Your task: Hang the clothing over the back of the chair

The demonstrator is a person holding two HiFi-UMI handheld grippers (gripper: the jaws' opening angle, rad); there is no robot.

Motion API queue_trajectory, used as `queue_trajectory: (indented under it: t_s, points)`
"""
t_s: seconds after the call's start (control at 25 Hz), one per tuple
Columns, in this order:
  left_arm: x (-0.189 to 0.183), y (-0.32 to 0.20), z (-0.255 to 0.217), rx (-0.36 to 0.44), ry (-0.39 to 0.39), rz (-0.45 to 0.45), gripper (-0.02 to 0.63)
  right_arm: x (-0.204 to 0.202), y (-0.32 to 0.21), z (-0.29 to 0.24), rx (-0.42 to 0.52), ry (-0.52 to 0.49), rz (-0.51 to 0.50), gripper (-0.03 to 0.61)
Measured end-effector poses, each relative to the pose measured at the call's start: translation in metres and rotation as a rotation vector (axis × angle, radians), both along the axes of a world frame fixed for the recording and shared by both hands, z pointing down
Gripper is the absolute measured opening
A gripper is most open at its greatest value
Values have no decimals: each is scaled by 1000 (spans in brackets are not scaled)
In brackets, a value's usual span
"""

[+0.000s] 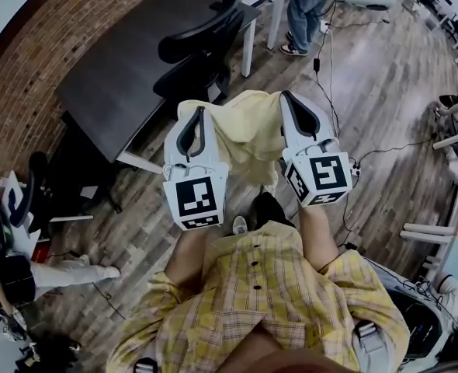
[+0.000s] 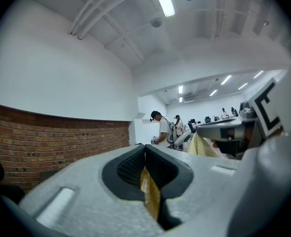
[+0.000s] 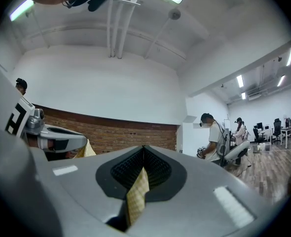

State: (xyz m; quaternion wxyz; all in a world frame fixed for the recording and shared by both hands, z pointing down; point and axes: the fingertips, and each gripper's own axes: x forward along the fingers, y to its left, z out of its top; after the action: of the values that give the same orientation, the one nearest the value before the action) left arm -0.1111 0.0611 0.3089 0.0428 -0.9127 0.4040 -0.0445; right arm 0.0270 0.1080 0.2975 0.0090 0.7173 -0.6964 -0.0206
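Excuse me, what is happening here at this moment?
A person holds a gripper in each hand. The left gripper and the right gripper are each shut on the yellow checked garment, holding it up between them. The black chair stands just beyond, beside the dark table; the garment is not yet over its back.

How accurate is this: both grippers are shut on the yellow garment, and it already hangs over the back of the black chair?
One part is wrong. Both the left gripper and right gripper are shut on the yellow garment, but the head view shows it held up between them; the back of the black chair is bare.
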Motion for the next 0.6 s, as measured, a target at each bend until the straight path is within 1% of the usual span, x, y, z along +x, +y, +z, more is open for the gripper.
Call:
queue_trajectory:
  t_s: [0.12,0.36,0.6]
  points:
    - [11,-20,-2,15,-3,-31,3,13,-22,-3,22,-5,-27,9]
    - [38,-58,-21,73,-18,-113,3,46,-69,-23,85,-10,-98,9]
    - [70,-106,-34,122,-39,-204,3,84,-128,-36,108,-13,-156,9]
